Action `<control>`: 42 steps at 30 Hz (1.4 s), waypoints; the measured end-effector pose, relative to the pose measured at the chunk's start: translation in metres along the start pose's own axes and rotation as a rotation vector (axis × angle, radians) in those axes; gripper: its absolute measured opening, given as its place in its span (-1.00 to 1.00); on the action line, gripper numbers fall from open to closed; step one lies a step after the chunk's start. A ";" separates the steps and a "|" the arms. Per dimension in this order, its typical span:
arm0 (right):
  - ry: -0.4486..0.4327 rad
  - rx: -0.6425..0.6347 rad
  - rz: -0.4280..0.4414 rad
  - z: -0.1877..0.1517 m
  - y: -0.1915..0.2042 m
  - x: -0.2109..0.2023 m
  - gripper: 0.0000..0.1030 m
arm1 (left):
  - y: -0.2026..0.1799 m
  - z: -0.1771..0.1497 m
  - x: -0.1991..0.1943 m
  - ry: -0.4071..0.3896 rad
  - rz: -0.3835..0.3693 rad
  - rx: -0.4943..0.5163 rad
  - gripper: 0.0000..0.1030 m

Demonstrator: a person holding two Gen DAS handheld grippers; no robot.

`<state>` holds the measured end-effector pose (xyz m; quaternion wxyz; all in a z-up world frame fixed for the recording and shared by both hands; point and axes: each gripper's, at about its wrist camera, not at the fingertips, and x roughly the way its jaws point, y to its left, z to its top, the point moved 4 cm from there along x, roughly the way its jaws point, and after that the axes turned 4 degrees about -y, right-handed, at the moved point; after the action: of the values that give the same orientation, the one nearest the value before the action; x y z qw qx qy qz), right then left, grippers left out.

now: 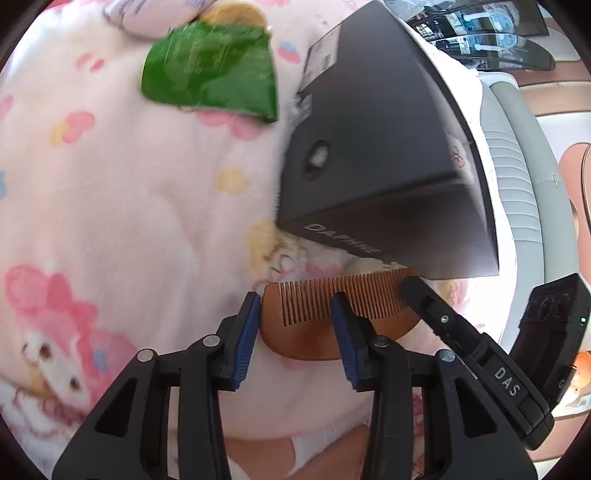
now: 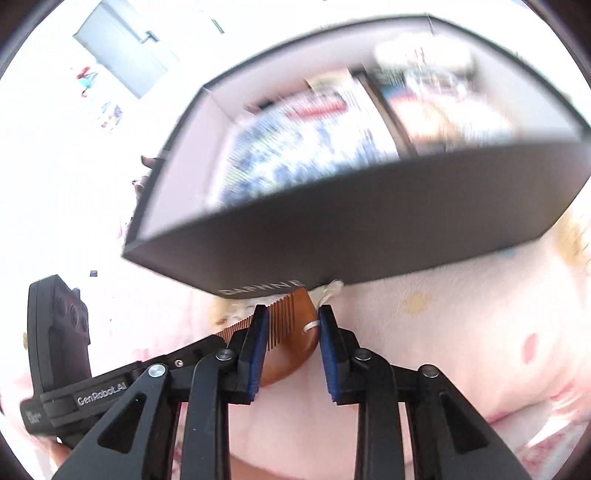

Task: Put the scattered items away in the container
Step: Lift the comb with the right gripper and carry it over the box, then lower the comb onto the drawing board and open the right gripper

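Note:
A brown wooden comb [image 1: 325,314] lies on the pink blanket against the near corner of a black "DAPHNE" box [image 1: 376,147]. My left gripper [image 1: 299,314] is open, with its blue pads around the comb's left half. The right gripper's finger [image 1: 436,314] touches the comb's right end. In the right wrist view my right gripper [image 2: 291,321] is open around the comb's rounded end [image 2: 295,339], just below the box [image 2: 351,229], which holds several blurred packets. A green packet [image 1: 210,77] lies on the blanket beyond, left of the box.
A pink cartoon-print blanket [image 1: 122,206] covers the surface. A pink pouch and a yellow item [image 1: 236,14] lie behind the green packet. A grey ribbed object [image 1: 517,177] borders the blanket at the right. The left gripper's body [image 2: 59,350] shows at the lower left.

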<state>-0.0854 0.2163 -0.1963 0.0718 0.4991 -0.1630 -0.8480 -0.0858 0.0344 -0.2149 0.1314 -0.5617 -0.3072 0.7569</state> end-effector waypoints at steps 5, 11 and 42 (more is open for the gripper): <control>-0.093 -0.003 0.059 0.021 0.007 -0.050 -0.54 | -0.045 0.009 -0.047 -0.078 -0.013 0.085 -0.24; -0.169 -0.013 0.097 0.061 0.022 -0.080 -0.54 | -0.087 0.037 -0.067 -0.109 -0.059 0.128 -0.22; 0.041 -0.095 0.043 0.163 -0.028 0.035 -0.50 | -0.129 0.146 0.058 -0.098 0.095 0.090 -0.18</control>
<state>-0.2433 0.2657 -0.1615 0.1170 0.5089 -0.1319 -0.8426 -0.2604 0.1196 -0.1540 0.1054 -0.5312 -0.2518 0.8021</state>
